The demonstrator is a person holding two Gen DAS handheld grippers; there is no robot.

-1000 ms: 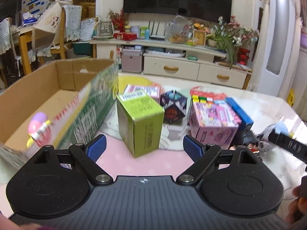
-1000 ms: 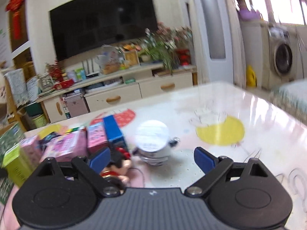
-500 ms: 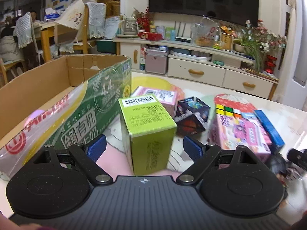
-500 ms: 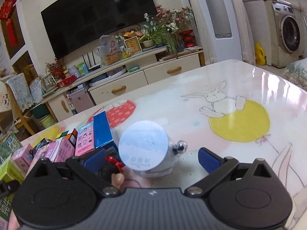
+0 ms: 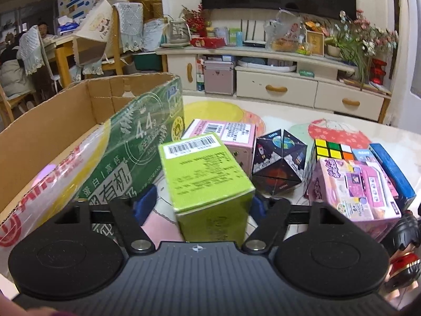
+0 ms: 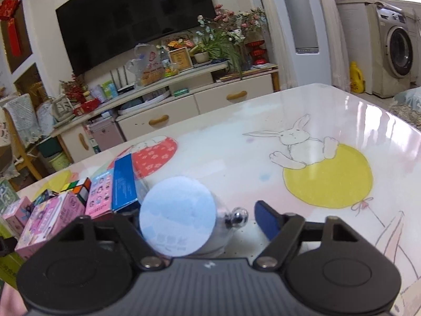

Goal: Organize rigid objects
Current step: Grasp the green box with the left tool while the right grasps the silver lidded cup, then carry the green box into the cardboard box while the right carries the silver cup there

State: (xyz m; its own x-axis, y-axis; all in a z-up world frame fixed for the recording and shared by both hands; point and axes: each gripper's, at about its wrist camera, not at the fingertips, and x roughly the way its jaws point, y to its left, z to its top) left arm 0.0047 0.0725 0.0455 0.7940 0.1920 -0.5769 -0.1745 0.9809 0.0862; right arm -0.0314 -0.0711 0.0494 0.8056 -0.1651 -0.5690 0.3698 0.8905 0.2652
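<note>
In the left wrist view a lime-green carton (image 5: 208,181) with a barcode stands on the table between the open fingers of my left gripper (image 5: 201,204); the pads sit beside it, the right one close to its side. In the right wrist view a clear round container with a pale blue lid (image 6: 179,218) and a small metal knob stands between the open fingers of my right gripper (image 6: 200,218); the left fingertip is hidden behind it.
A cardboard box (image 5: 52,131) with a green printed side stands at the left. Behind the carton lie a pink box (image 5: 226,134), a dark space-print cube (image 5: 277,166), a Rubik's cube (image 5: 329,150), a pink toy box (image 5: 352,192) and a blue box (image 5: 392,173).
Both grippers have moved forward. The green carton now sits between the left fingers, and the blue-lidded container now sits between the right fingers. Both stay open.
</note>
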